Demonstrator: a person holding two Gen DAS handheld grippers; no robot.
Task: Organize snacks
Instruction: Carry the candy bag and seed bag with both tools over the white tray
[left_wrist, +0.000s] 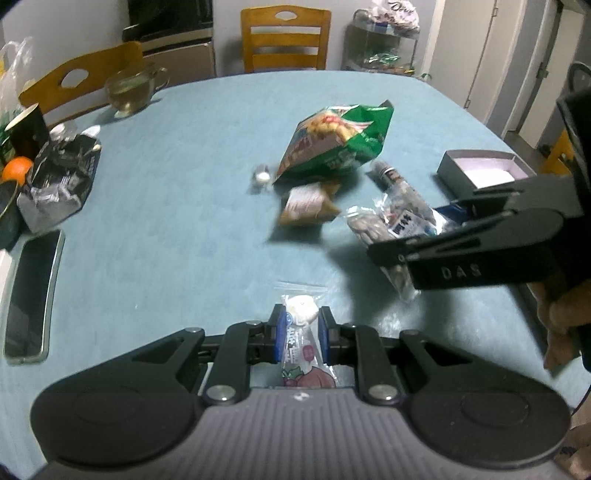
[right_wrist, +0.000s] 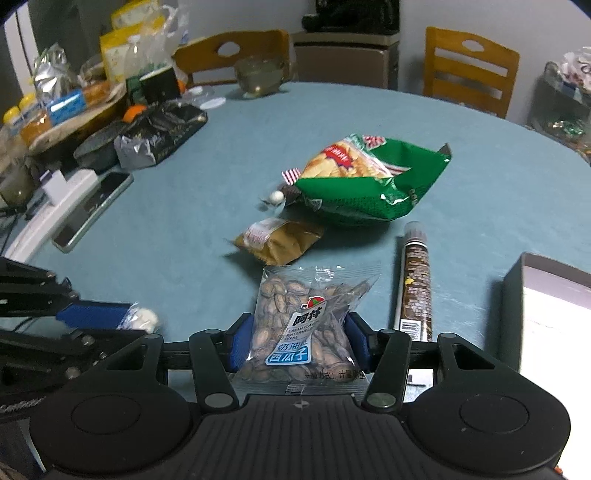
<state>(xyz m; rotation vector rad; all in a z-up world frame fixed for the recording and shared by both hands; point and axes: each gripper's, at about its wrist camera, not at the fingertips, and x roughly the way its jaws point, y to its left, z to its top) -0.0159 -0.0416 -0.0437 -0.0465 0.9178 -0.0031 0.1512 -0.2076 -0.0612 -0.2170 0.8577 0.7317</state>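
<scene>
Left gripper (left_wrist: 300, 332): jaws closed on a small clear-wrapped candy packet (left_wrist: 301, 332), white sweet inside, red and green print at the lower end. Blue pads press it from both sides. In the left wrist view the packet sits at lower centre of the frame, its clear top edge sticking out past the fingertips over the counter (left_wrist: 166, 221).

Right gripper (right_wrist: 299, 339): jaws closed on a clear bag of watermelon seeds (right_wrist: 299, 321), blue pads against both sides of the bag. Lower centre of the right wrist view; the bag's upper seam fans out ahead of the fingertips. Whether the bag's bottom touches the counter cannot be told. In the left wrist view this gripper enters from the right edge, a hand (left_wrist: 557, 325) behind it.

Other snacks on the blue-green counter cover, right wrist view:
- green snack bag (right_wrist: 369, 184), opened, centre of frame.
- small brown packet (right_wrist: 277, 242), just below the green bag, above the seed bag.
- small white round sweet (right_wrist: 276, 196), left of the green bag.
- long brown tube (right_wrist: 415, 280), lying lengthwise, right of the seed bag.
- open box (right_wrist: 546, 317), dark walls, pale inside, right edge of frame, beside the tube.

Upper left of frame: phone (right_wrist: 92, 210), black foil bag (right_wrist: 162, 129), orange (right_wrist: 133, 112), further clutter.
</scene>
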